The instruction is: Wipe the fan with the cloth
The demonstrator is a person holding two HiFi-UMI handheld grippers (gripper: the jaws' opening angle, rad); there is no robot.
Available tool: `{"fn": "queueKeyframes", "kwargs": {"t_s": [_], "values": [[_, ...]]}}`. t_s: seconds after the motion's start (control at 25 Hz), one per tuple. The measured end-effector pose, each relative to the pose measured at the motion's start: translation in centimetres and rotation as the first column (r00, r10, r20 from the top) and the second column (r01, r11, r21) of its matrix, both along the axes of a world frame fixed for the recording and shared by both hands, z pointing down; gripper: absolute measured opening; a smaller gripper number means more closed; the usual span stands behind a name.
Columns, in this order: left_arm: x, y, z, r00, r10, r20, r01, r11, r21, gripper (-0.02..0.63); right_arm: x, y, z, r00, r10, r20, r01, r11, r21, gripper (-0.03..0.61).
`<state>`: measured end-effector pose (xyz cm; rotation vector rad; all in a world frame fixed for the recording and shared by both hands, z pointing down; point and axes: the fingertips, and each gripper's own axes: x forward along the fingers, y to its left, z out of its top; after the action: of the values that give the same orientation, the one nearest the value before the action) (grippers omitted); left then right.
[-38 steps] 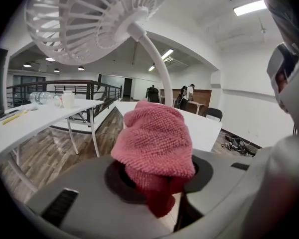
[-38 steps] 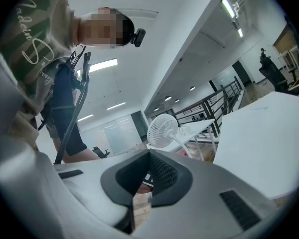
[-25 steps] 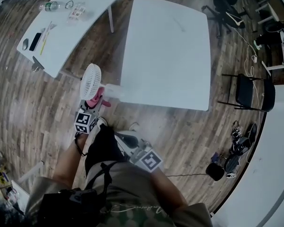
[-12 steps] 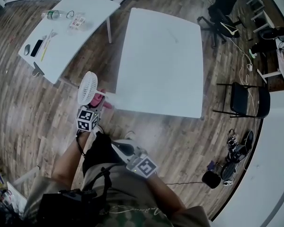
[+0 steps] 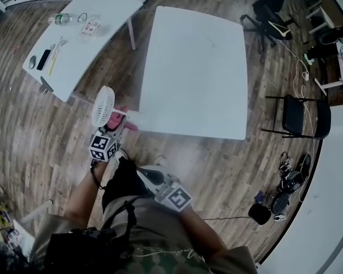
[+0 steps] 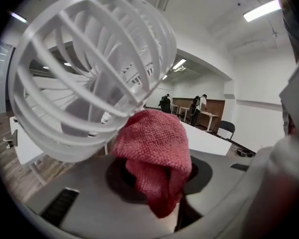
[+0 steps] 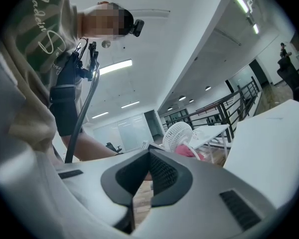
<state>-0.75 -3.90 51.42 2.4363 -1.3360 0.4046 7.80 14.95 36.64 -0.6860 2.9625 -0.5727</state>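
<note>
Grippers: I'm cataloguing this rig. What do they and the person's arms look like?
The left gripper and right gripper are grey, dark around the jaws, each carrying a cube of black-and-white square markers. The forearms are bare; a dark band circles the left wrist.

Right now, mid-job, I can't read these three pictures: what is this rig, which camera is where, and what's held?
No robot: a person holds a two-jaw tool in each hand. The top-down picture comes from a camera on the person's head; the other two cameras ride on the tools. The left tool is clamped on a red cloth, with the white fan right above it, over the floor beside the white table. The right tool is shut and empty, near the person's body.
</note>
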Motion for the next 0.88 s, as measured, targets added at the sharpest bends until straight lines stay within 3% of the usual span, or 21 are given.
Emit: {"fn": "queueKeyframes", "kwargs": {"t_s": [0.2, 0.72, 0.88], "values": [[0.4, -0.1, -0.2, 0.999, 0.028, 0.026, -0.029, 0.999, 0.033, 0.133, 0.9, 0.3, 1.2, 1.000, 0.011, -0.006, -0.011, 0.999, -0.033, -0.002], [1.2, 0.3, 0.3, 0.999, 0.043, 0.002, -0.043, 0.999, 0.022, 0.135, 2.3, -1.0, 1.9, 0.997, 0.069, 0.036, -0.067, 0.996, -0.064, -0.002], [1.1, 0.1, 0.5, 0.999, 0.050, 0.014, -0.050, 0.998, 0.022, 0.135, 1.6, 0.1, 2.7, 0.995, 0.006, -0.104, -0.004, 1.000, 0.018, -0.002]]}}
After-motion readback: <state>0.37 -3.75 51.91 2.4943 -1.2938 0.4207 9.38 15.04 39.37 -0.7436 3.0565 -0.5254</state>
